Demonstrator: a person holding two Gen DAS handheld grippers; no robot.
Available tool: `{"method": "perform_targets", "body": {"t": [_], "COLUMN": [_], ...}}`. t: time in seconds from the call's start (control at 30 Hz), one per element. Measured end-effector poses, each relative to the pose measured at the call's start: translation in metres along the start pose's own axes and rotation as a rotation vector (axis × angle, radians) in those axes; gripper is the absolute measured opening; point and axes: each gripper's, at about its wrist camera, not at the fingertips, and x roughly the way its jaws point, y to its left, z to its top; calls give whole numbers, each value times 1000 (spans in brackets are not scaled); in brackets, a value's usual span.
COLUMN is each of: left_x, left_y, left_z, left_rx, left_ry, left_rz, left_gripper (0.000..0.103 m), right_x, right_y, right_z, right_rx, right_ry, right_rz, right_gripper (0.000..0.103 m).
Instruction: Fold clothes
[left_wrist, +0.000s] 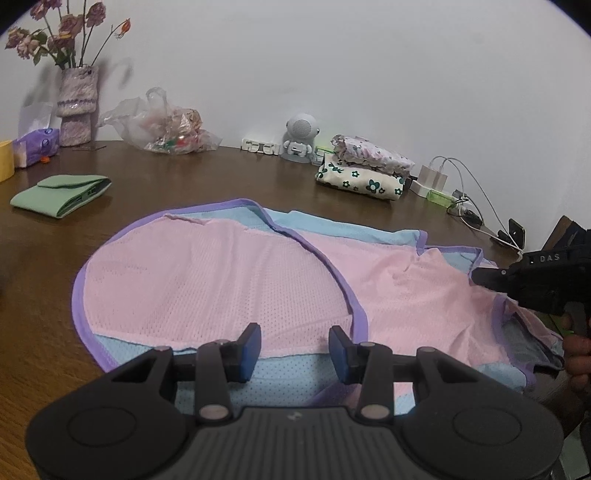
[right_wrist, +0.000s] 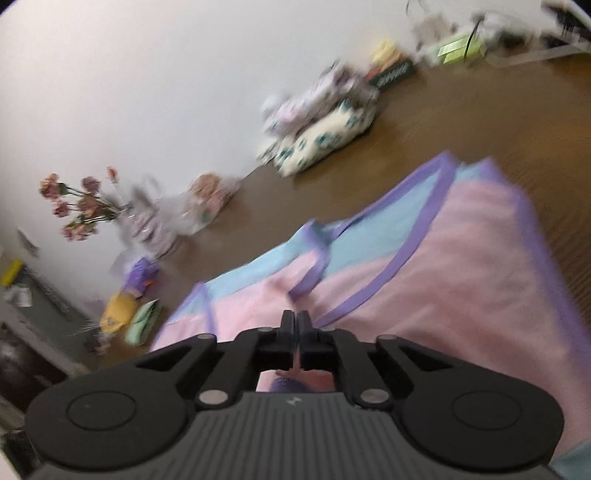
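Near the worktop's front edge, the left gripper is hovering, jaws apart, while the right gripper is pinching the pink garment.

The only readable text you have is the white lettering "DAS" on the top of the black plastic body of your right gripper, seen from the left wrist camera far to the right of your left fingers, beyond their tips. A small pale logo mark sits on the grey ribbed housing behind each pair of fingers, but it forms no letters. The right wrist view is too blurred to read.
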Motion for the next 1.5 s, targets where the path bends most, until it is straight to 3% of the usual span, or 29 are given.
{"method": "perform_targets", "body": {"t": [0.03,0.1,0.33,0.37,0.43,0.57,0.6,0.67,0.7,0.77,0.83,0.9,1.03,1.13,1.2,1.23,1.27,1.4,1.5], "left_x": [0,0,-2,-2,-2,-3,-3,-3,-2,-2,-2,-1,-2,-2,-2,-2,-2,-1,-2], "left_y": [0,2,11,11,8,6,7,6,6,4,2,-1,-1,0,0,0,-1,-1,-1], "left_z": [0,2,3,2,1,1,1,1,0,0,0,0,-1,-1,-1,-1,-2,-2,-3], "left_rx": [-2,-13,-72,-69,-58,-49,-52,-51,-49,-41,-30,-19,-9,-18,-19,-18,-15,-12,-10], "left_ry": [1,7,10,8,5,3,3,1,1,0,0,-1,-2,-2,-3,-4,-5,-5,-8], "left_rz": [-1,-7,-38,-36,-30,-27,-28,-32,-34,-37,-33,-29,-31,-40,-42,-41,-40,-41,-44], "left_gripper": [39,39,39,39,39,40,40,41,42,46,48,49,50,50,50,51,51,51,51], "right_x": [-3,-11,-17,-13,-6,-10,-13,-20,-23,-28,-26,-17,-16,-22,-26,-24,-22,-8,-15], "right_y": [2,8,36,37,37,19,13,9,11,23,34,31,11,18,23,26,30,41,36], "right_z": [-1,-6,-23,-26,-29,-27,-26,-24,-24,-28,-32,-34,-34,-34,-34,-36,-38,-45,-42], "right_rx": [-17,-56,-227,-236,-218,-56,-9,11,-9,-100,-157,-112,69,20,-21,-48,-77,-124,5], "right_ry": [2,2,32,43,56,31,19,11,13,-12,-2,38,40,-5,-35,-35,-31,5,-34], "right_rz": [-2,3,-67,-77,-68,25,39,8,-17,-46,-50,-37,60,4,-41,-61,-80,-100,45], "right_gripper": [12,31,32,31,4,4,8,36,55,52,16,6,4,12,44,45,44,4,4]}}
